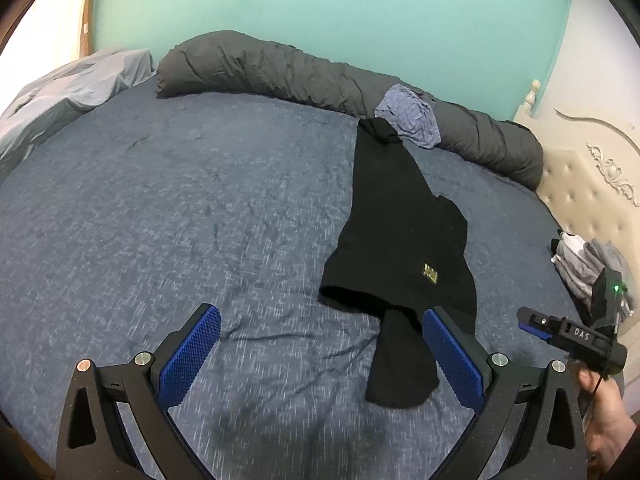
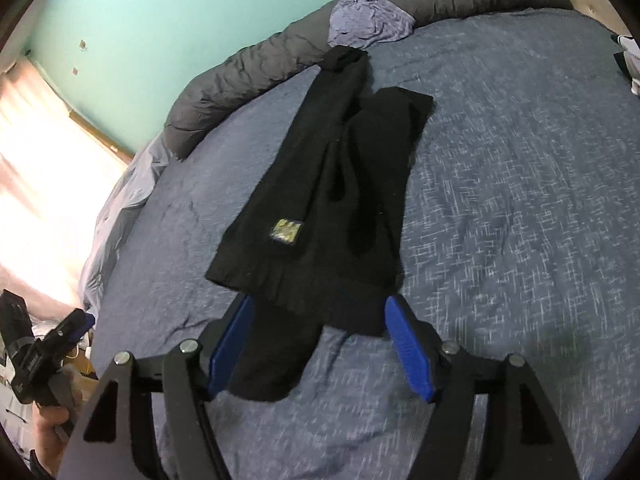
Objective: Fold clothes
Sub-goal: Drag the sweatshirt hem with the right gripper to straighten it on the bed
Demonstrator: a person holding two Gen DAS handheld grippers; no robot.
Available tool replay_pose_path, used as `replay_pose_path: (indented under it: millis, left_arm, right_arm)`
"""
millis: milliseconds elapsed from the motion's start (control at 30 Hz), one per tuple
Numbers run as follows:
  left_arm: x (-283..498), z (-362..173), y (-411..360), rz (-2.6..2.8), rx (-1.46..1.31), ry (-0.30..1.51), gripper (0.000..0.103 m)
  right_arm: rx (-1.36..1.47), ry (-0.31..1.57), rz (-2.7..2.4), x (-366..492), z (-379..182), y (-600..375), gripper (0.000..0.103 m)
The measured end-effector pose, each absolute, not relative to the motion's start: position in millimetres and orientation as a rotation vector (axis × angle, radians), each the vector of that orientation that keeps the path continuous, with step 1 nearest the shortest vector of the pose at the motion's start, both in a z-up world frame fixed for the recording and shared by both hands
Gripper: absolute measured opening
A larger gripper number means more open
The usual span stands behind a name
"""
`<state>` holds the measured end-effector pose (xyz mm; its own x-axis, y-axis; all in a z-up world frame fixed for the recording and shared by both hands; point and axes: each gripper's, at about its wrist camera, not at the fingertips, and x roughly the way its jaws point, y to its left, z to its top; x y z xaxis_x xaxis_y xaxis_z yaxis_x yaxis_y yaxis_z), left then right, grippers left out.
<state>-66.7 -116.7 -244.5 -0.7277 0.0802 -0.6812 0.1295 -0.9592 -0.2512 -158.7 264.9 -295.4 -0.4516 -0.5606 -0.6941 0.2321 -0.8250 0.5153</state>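
A black garment with a small yellow patch lies on the blue bedspread, folded into a long narrow shape. A sleeve sticks out at its near end. My left gripper hangs open just above the bed, to the left of the sleeve, with its right pad beside the sleeve's edge. In the right wrist view the black garment runs away from me. My right gripper stands open, its blue pads either side of the garment's near hem and not pressing on it. Each gripper shows in the other's view: the right gripper and the left gripper.
A rolled dark grey duvet lies along the far side of the bed, with a crumpled lilac garment against it. A light grey sheet is bunched at the far left. Folded clothes lie by the cream headboard.
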Motion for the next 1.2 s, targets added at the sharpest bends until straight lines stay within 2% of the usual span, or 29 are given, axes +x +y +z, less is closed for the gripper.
replay_pose_path:
  millis: [200,300,533,800,867,900,967,1067,1200]
  left_arm:
    - [-98.0,-277.0,-123.1,-2.875,1.132,0.499,0.103]
    - [-108.1,-295.0,-125.0,-2.884,1.123,0.511,0.103]
    - [-119.0,-341.7,-124.7,-2.829,1.253,0.507,0.103]
    - [-125.5,-344.3,-130.7,-2.818,1.243,0.568,0.103]
    - [-125.3,-344.7,-131.1,-2.827,1.239,0.531,0.103]
    - [-125.7,-346.1,-132.2,-2.823,1.238,0.523,0.103]
    - [-126.7,-349.4,-135.0,-2.812,1.237,0.513,0.103]
    - [-127.2,-351.3,-140.7,-2.802,1.232,0.531,0.103]
    - [-125.1,-349.7,-147.9,-2.803,1.214,0.547,0.103]
  right_arm:
    - [1.285,-0.459,-2.298,-182.7,-314.5,258.0,0.07]
    - [1.271,-0.505,-2.322,-189.8,-322.1,257.3,0.07]
    - [1.322,-0.496,-2.338,-199.6,-345.1,242.8,0.07]
    - [1.296,-0.437,-2.333,-201.7,-361.3,225.7,0.069]
    - [1.267,-0.419,-2.315,-200.1,-359.5,222.0,0.049]
    - [1.25,-0.403,-2.302,-199.1,-357.6,219.6,0.044]
    - [1.227,-0.383,-2.291,-196.6,-354.2,216.0,0.021]
    - [1.198,-0.379,-2.263,-194.2,-345.6,208.3,0.012]
    - [1.13,-0.315,-2.181,-187.7,-322.4,180.4,0.011]
